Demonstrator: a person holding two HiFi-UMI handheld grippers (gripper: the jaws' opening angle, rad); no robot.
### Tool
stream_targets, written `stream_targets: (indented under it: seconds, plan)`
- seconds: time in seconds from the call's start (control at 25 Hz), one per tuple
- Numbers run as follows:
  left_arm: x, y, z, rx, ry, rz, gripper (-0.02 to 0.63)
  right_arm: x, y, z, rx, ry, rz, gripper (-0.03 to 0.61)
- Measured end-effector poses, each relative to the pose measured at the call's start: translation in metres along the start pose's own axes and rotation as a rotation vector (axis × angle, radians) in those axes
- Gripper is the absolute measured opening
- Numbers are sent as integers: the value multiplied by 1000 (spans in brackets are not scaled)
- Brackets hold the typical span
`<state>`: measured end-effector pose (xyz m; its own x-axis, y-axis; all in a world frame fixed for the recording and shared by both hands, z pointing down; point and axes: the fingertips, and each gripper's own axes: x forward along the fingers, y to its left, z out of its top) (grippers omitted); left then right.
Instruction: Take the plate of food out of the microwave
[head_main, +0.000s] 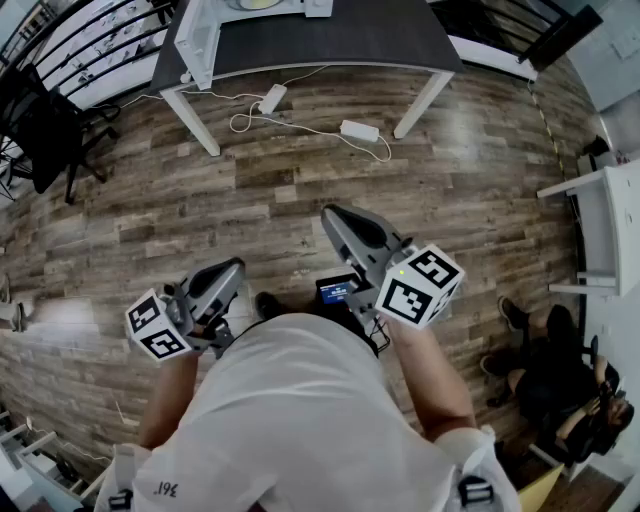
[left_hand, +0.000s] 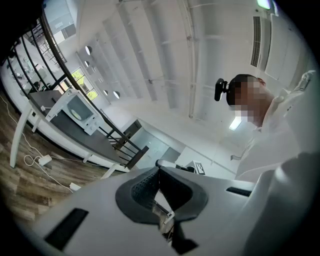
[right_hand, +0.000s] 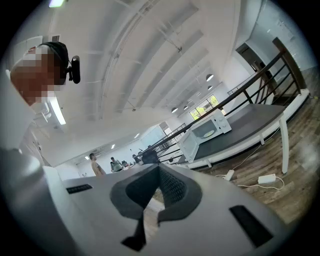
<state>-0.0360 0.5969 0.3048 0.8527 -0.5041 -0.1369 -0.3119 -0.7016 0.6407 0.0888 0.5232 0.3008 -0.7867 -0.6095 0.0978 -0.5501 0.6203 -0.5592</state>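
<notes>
A white microwave stands on a dark-topped table at the far edge of the head view, its door swung open to the left. A yellowish plate of food just shows inside it. The microwave also appears far off in the right gripper view and in the left gripper view. I hold both grippers close to my body over the wood floor, well short of the table. My left gripper and my right gripper are shut, with nothing between their pads.
A power strip, an adapter and cables lie on the floor under the table. A black chair stands at the left, a white desk and a seated person at the right. People stand far off.
</notes>
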Motion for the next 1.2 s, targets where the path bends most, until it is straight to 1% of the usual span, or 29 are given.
stream_targets:
  seconds: [0.16, 0.36, 0.96, 1.2]
  plan:
    - [2, 5, 4, 12, -4, -7, 5, 6, -3, 5, -21, -9, 1, 0]
    - [1, 8, 2, 7, 1, -1, 5, 9, -3, 3, -39, -3, -2, 0]
    - [-2, 13, 3, -2, 12, -8, 5, 11, 0, -1, -29, -7, -9, 0]
    - [-4, 25, 8, -13, 10, -9, 5, 21, -2, -2, -63, -10, -50, 0]
